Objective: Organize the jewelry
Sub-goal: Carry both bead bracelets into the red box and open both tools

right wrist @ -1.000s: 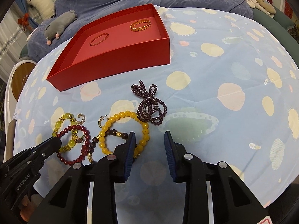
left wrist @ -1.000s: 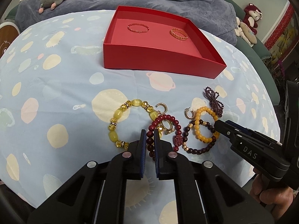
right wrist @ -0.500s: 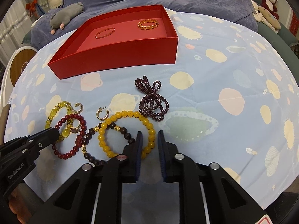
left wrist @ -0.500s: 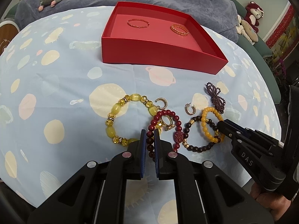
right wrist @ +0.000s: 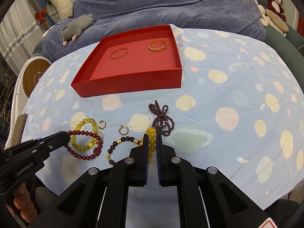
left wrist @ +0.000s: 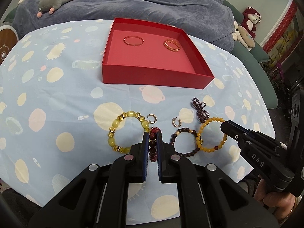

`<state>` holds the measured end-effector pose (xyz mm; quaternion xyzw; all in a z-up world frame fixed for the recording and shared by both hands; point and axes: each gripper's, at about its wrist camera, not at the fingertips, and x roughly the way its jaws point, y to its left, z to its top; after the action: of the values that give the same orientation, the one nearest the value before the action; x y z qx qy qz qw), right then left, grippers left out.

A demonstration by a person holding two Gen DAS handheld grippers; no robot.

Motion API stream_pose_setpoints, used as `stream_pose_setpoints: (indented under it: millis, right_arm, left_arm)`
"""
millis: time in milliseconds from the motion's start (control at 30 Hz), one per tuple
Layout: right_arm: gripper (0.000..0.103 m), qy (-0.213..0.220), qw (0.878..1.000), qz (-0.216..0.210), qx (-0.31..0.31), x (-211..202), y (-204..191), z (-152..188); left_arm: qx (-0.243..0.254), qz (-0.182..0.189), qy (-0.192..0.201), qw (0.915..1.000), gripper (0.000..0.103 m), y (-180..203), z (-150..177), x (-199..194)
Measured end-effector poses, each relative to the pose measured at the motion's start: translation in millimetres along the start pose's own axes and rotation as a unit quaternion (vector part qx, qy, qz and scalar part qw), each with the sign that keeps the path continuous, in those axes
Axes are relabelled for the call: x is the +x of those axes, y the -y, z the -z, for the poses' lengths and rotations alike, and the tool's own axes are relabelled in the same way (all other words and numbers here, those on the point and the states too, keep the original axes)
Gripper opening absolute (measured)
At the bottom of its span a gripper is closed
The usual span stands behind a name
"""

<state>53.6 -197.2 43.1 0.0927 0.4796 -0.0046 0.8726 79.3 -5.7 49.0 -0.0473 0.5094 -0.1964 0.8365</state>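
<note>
left gripper (left wrist: 152,134): closed on the dark red bead bracelet (right wrist: 86,148), gripped in front of the red box (left wrist: 152,76);
right gripper (right wrist: 152,138): closed on the orange bead bracelet (left wrist: 211,135), nearer than the box;
lift: both bracelets seem raised off the blue tablecloth (left wrist: 57,95), though this is hard to judge;
red box: two gold bangles (left wrist: 133,41) are laid inside;
yellow bracelet (left wrist: 127,131): left on the cloth before the box

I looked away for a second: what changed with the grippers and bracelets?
The right gripper closed on the orange bead bracelet; the left gripper kept its grip on the dark red bead bracelet. Both bracelets came up off the cloth. The red box and its two gold bangles stayed put.
</note>
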Motion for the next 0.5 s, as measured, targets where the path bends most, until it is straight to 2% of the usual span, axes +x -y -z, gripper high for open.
stream_pose_setpoints:
  millis: [267,500]
  right_arm:
    - [0.007,0.03,0.999,-0.016,-0.011,-20,-4,-36]
    - [0.007,0.052,0.998,-0.031,-0.026,-13,-9,-95]
  left_arm:
    - [0.027,0.014,0.018,0.9994,0.008,17,-34,-22]
    - [0.05,0.036,0.04,0.9973,0.008,29,-93,-19]
